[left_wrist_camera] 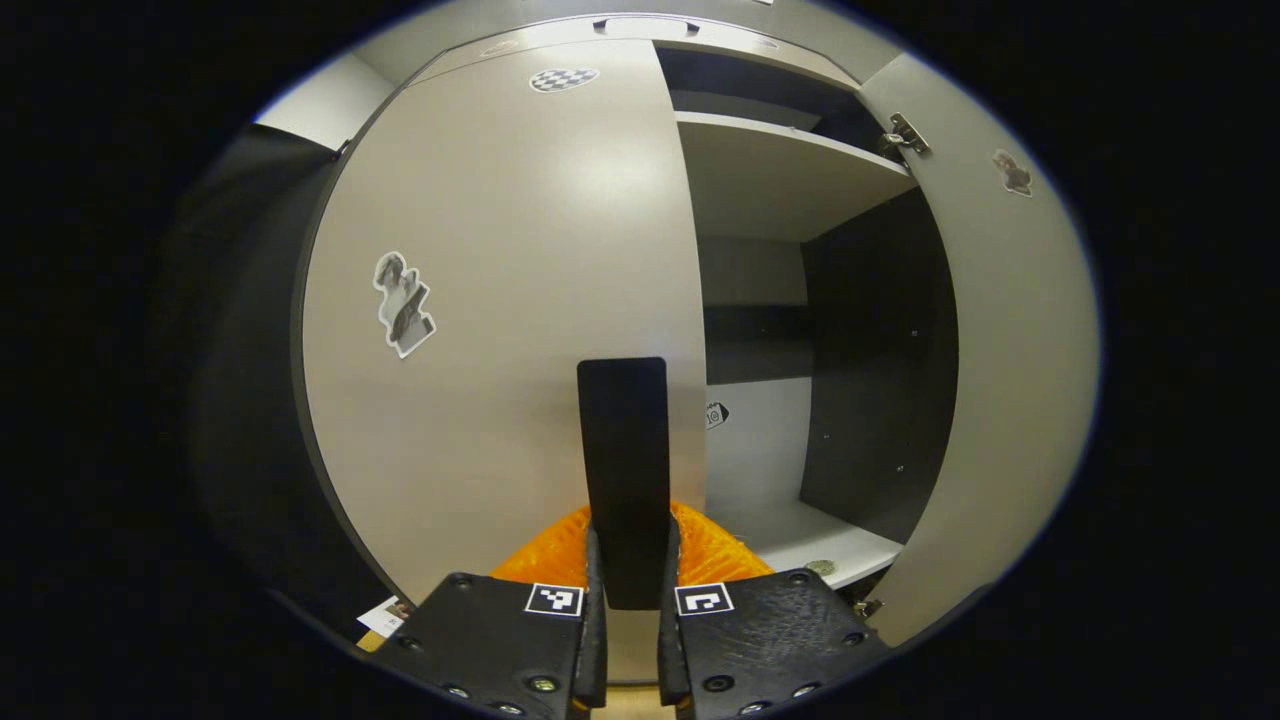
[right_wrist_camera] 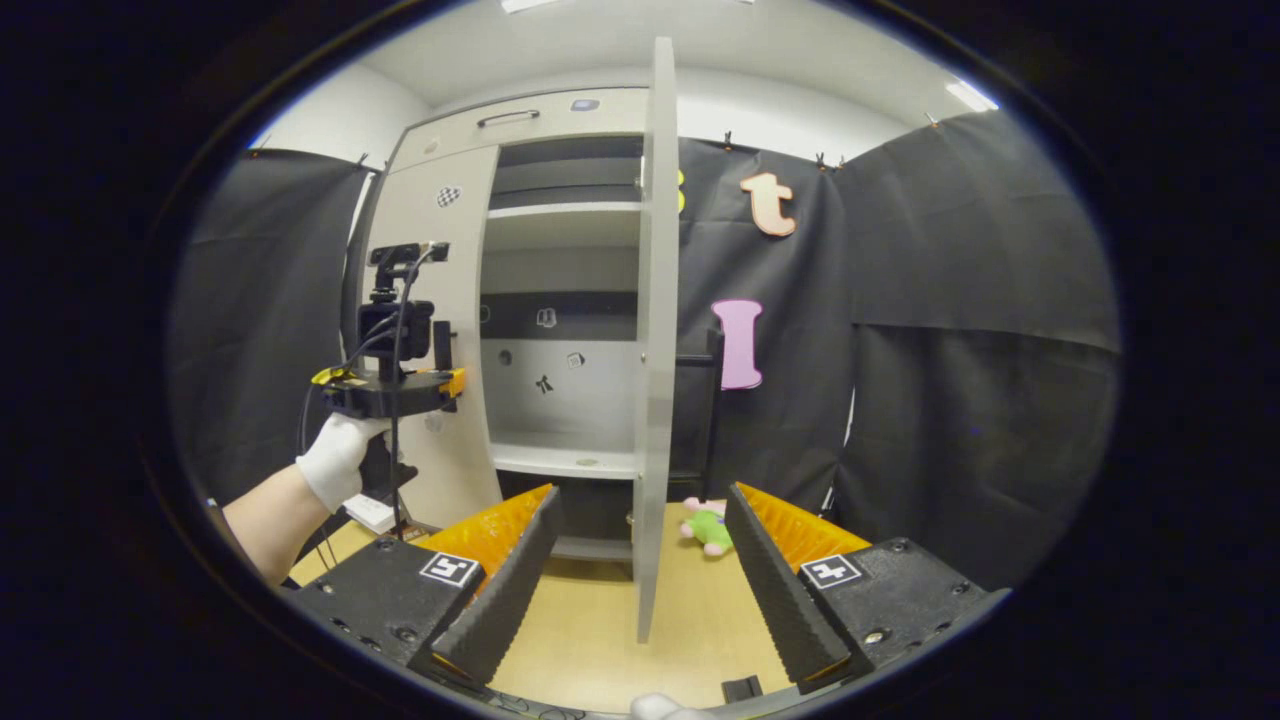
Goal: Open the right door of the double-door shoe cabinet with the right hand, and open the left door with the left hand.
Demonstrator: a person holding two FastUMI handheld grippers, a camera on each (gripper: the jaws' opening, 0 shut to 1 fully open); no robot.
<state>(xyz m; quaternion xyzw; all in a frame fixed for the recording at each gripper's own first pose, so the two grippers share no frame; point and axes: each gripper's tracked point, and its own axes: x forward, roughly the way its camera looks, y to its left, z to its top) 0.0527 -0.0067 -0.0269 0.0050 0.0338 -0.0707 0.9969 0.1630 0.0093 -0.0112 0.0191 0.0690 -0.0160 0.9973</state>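
Observation:
The pale grey shoe cabinet (right_wrist_camera: 530,125) has its right door (right_wrist_camera: 655,340) swung wide open, edge-on to the right gripper view, with a black handle (right_wrist_camera: 705,400) on its far side. My right gripper (right_wrist_camera: 645,590) is open in front of that door's lower edge, touching nothing. The left door (left_wrist_camera: 500,300) looks closed or nearly so. Its black vertical handle (left_wrist_camera: 622,450) sits between the fingers of my left gripper (left_wrist_camera: 632,560), which is shut on it. In the right gripper view a gloved hand (right_wrist_camera: 335,455) holds the left gripper (right_wrist_camera: 395,390) at the left door.
Bare shelves (left_wrist_camera: 780,175) show inside the cabinet's right half, beside the open right door (left_wrist_camera: 1010,350). A small green and pink plush toy (right_wrist_camera: 708,527) lies on the wooden floor (right_wrist_camera: 590,620) behind the open door. Black cloth walls (right_wrist_camera: 960,350) close in the booth.

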